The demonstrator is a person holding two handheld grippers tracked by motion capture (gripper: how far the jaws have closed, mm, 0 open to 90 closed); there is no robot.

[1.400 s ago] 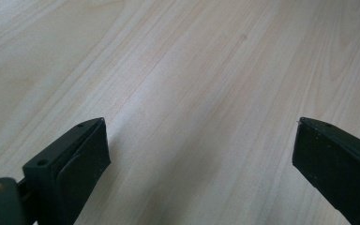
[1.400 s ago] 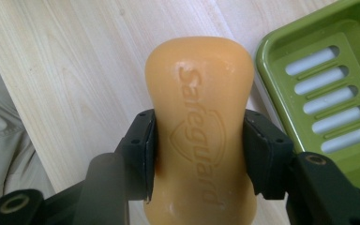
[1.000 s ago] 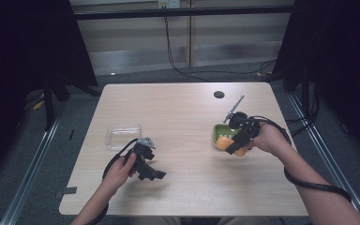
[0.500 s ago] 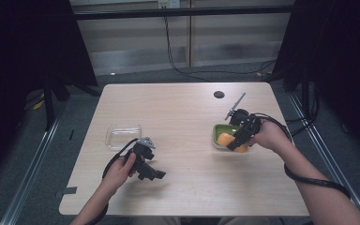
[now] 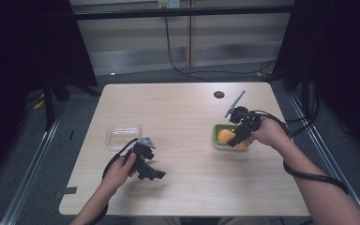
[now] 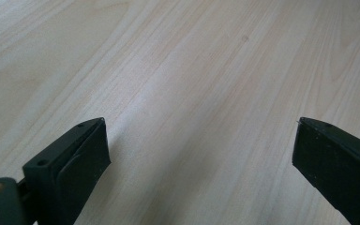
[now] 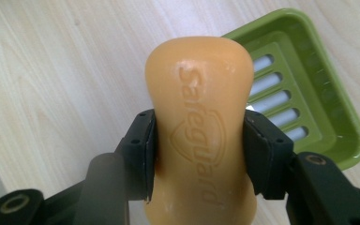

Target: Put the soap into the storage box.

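Observation:
An orange bar of soap [image 7: 199, 122] with embossed lettering is clamped between the jaws of my right gripper [image 7: 199, 157]. In the high view the soap [image 5: 225, 136] hangs over the green slotted soap dish [image 5: 218, 140] at the table's right side, with the right gripper [image 5: 238, 136] held just above it. In the right gripper view the dish [image 7: 318, 93] lies past the soap to the right. My left gripper [image 5: 152, 172] rests low on the table at the front left, jaws wide apart with bare wood between them [image 6: 201, 140].
A clear plastic lid or tray [image 5: 123, 136] lies on the table just beyond the left hand. A dark round grommet [image 5: 219, 94] sits near the table's far edge. Cables trail from both grippers. Bare wood spans the table's middle [image 5: 183, 131].
The right gripper with the soap has shifted slightly left and farther over the green dish. The left gripper has stayed put.

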